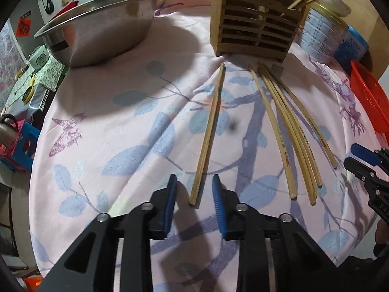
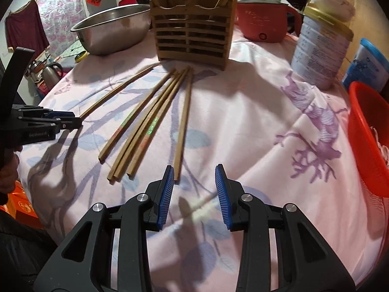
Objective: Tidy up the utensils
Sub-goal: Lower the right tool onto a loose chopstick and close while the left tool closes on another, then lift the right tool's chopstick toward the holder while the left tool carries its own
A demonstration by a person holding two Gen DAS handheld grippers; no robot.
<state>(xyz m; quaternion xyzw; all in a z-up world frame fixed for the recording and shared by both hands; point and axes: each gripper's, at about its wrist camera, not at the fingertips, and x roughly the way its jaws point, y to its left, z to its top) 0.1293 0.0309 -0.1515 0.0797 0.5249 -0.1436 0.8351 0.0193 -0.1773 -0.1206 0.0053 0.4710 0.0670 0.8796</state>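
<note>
Six chopsticks (image 2: 145, 124) on bench (image 2: 243, 133), holder (image 2: 192, 34) at twelve o'clock; left claw (image 1: 194, 182) and right claw (image 2: 194, 172) released, empty.

A steel bowl (image 2: 114, 28) sits at the far left of the bench (image 2: 255, 126), which is draped in a pink cloth printed with blue leaves, a butterfly and purple deer. A red electric pot (image 2: 262, 19) stands at the back. On the right is a tall white tin (image 2: 321, 46) with a gold rim and pale lid, and near it, at the edge, a red plastic basket (image 2: 367, 136). Beyond the bench on the left, a kettle (image 2: 51, 73) stands lower down.
</note>
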